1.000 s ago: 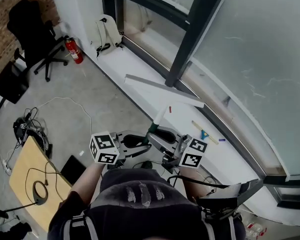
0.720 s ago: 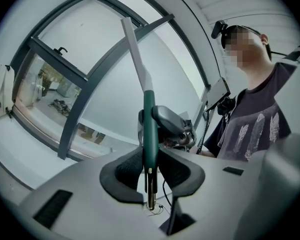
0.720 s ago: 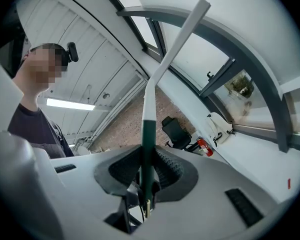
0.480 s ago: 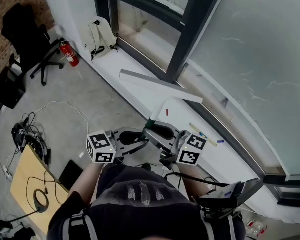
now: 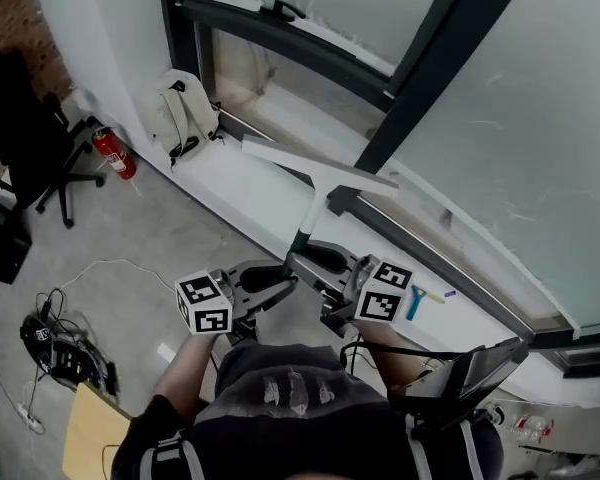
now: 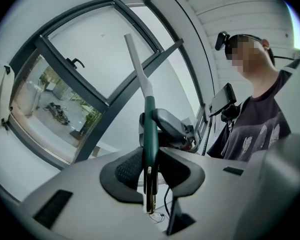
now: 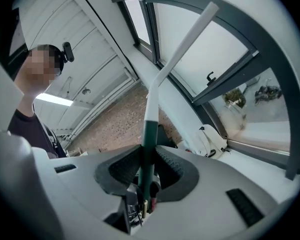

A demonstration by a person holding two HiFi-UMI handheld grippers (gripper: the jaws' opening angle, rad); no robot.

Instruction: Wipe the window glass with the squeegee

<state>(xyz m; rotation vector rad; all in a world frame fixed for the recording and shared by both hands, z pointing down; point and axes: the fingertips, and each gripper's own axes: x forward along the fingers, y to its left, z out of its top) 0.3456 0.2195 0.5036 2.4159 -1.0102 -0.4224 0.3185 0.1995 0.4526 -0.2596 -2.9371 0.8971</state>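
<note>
Both claws closed on one handle. Left claw (image 5: pixel 278 284) pinches the green grip of the squeegee (image 5: pixel 308 213) at its low end; the left gripper view shows the jaws tight on it (image 6: pixel 150 169). Right claw (image 5: pixel 315 265) clamps the same grip just above, pads pressed on both sides (image 7: pixel 145 171).

Change over the last second: the squeegee has come up and forward. Its blade (image 5: pixel 318 166) was out over the sill and now lies across the foot of the dark mullion (image 5: pixel 420 78), toward 12 o'clock from the claws. The floor clutter has slid off to 9 o'clock, so the person appears to have closed in on the window.

Judgement: this is the approach. The blade is not yet flat on the pane, and no wiping stroke has begun.

Around, near to far:
- Cables on the floor (image 5: pixel 65 353) at 8 o'clock, clear of the work.
- Small blue tool (image 5: pixel 416 302) on the sill (image 5: pixel 260 193), at 3 o'clock, just beside the right claw.
- Fire extinguisher (image 5: pixel 113 155) and backpack (image 5: pixel 180 118) at 10 o'clock, against the wall.
- Window glass (image 5: pixel 520 148) from 1 to 2 o'clock, faintly streaked.

In the way: the mullion sits right under the blade; the blade likely has to move right to reach the large pane.
</note>
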